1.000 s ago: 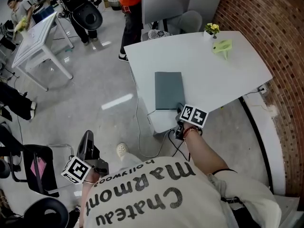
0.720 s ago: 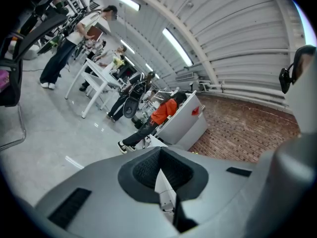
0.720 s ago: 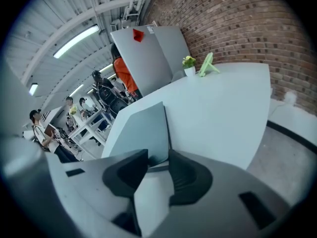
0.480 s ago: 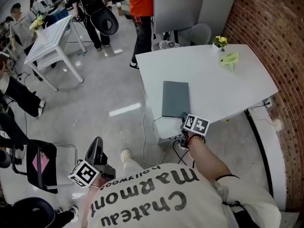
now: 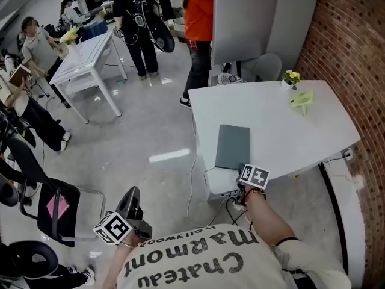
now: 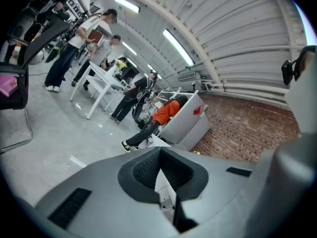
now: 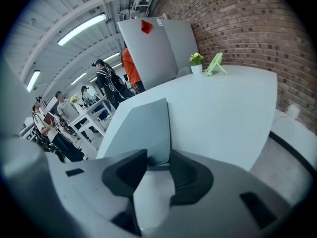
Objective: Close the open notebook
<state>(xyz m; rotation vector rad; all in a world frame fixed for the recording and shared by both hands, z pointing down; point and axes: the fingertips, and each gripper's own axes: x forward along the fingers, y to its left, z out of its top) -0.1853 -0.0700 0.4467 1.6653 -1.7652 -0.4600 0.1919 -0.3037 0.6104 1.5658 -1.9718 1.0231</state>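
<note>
The right gripper (image 5: 244, 168) has just been easing its jaws apart, letting go of the thin, flat, slate-grey matte notebook (image 5: 233, 146), whose near edge sits in the gap; cover down, so closing looks done; it lies near-left on the smooth white curved table (image 5: 277, 119); left gripper (image 5: 130, 196) clenched empty, low left.

The room is lit brightly by ceiling strip lights (image 6: 176, 46); glare is thrown on the floor (image 5: 169, 156); both gripper views are bent at the edges.
</note>
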